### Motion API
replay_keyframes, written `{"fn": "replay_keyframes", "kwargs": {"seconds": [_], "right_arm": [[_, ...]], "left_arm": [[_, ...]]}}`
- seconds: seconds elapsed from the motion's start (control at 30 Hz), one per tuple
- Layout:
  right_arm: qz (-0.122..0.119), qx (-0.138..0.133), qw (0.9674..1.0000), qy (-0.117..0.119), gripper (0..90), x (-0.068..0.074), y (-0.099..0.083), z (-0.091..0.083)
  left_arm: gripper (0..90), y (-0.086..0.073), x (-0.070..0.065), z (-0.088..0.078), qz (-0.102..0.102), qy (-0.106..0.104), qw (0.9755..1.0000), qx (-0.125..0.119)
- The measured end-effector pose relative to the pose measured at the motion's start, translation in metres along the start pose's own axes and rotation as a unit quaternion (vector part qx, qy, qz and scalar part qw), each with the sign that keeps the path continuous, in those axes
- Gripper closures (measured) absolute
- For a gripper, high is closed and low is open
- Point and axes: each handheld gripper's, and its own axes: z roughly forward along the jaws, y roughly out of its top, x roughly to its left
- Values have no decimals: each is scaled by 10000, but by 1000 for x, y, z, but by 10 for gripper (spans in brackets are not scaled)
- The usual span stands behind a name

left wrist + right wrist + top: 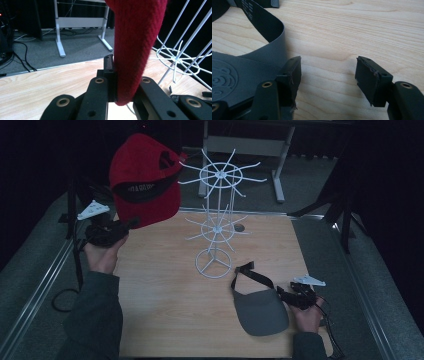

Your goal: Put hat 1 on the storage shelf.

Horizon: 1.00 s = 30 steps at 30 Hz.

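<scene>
The left gripper (131,223) is pinching the red cap (145,180) by its brim above the bench's (165,320) far-left corner, so it should be easing the crown squarely onto the white wire rack's (218,215) arm, while the right gripper's (328,80) fingers (372,81) are resting open beside the grey visor (260,310) near the right edge.

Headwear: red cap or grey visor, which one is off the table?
The red fabric cap, clamped in the left gripper and held up beside the white wire rack. The grey visor lies flat on the wooden table.

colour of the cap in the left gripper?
Red cap with a black inside band, seen best in the high view.
</scene>
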Motion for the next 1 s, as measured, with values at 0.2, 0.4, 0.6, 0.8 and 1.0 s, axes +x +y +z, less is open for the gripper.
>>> {"fn": "replay_keyframes", "kwargs": {"seconds": [0.2,0.4,0.6,0.8,1.0], "right_arm": [[1,-1,10000,2,377,0,0,0],[1,-2,10000,2,376,0,0,0],[2,-2,10000,5,376,0,0,0],[3,-2,10000,8,376,0,0,0],[1,0,10000,7,376,0,0,0]], "left_arm": [[858,6,-2,-1,-17,-41,10000,-88],[858,11,-6,-2,-39,-107,9998,-175],[858,12,-8,-2,-118,-180,9994,-259],[857,13,-8,-3,-168,-245,9991,-301],[857,12,-14,-1,-1,-266,9992,-291]]}}
